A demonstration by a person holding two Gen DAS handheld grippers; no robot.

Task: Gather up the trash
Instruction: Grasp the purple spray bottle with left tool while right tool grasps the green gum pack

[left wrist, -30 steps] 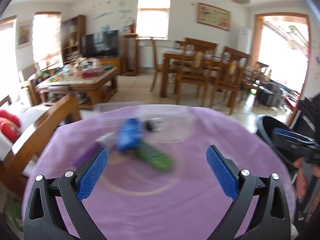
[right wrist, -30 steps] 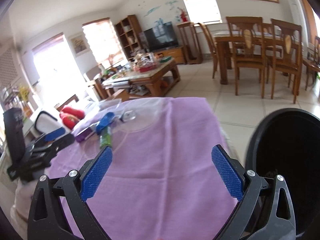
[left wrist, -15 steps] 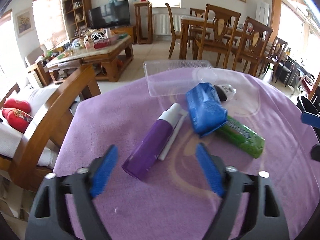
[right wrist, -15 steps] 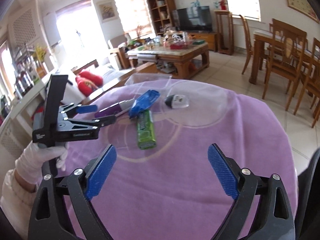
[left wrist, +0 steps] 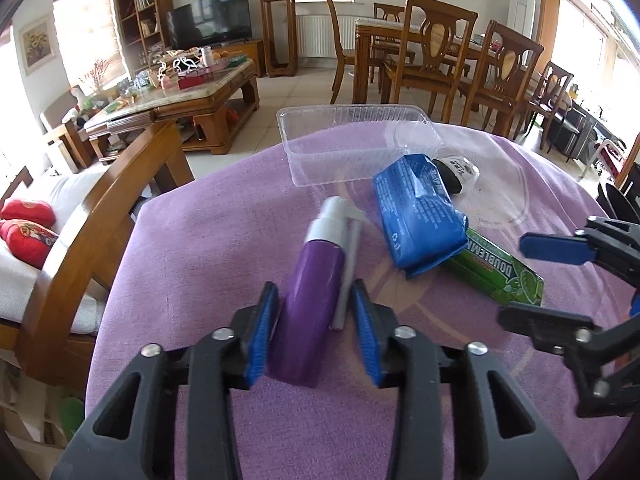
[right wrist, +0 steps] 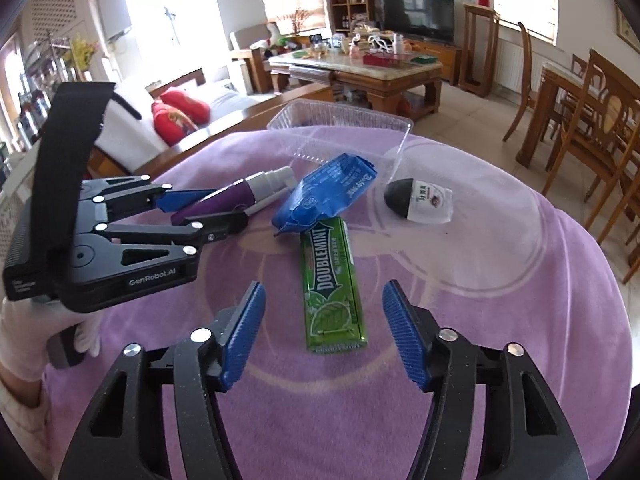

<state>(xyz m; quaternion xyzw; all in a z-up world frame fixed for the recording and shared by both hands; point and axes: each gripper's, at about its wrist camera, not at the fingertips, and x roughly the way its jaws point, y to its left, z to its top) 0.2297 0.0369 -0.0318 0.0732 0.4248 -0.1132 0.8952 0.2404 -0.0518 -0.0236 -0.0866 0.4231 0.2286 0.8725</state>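
Your left gripper point(left wrist: 314, 322) is closing down on the purple tube point(left wrist: 312, 300); its jaws have just been narrowing, and the blue pads are now flanking the tube's lower body, seemingly pinching it together with the thin white strip lying along its right side. Whether both pads are pressing firmly is hard to tell, so you should be confirming the hold before lifting.

Your right gripper point(right wrist: 322, 332) is also narrowing but is not gripping anything yet: its pads are standing half spread on either side of the green gum pack point(right wrist: 334, 284), clear of it.

Taking the gum pack as the landmark: the blue wrapper point(right wrist: 324, 196) is overlapping its far end, the purple tube is lying to the left of that, the small black-and-white capsule point(right wrist: 418, 202) is sitting beyond and to the right, and the clear plastic tray point(right wrist: 340, 120) is resting farthest back, all on the purple cloth point(right wrist: 480, 340).

You are in the picking-up step, by my reading. Next you are needing to finish closing on the gum pack, then raise both pieces straight up so the blue wrapper is not dragging along.
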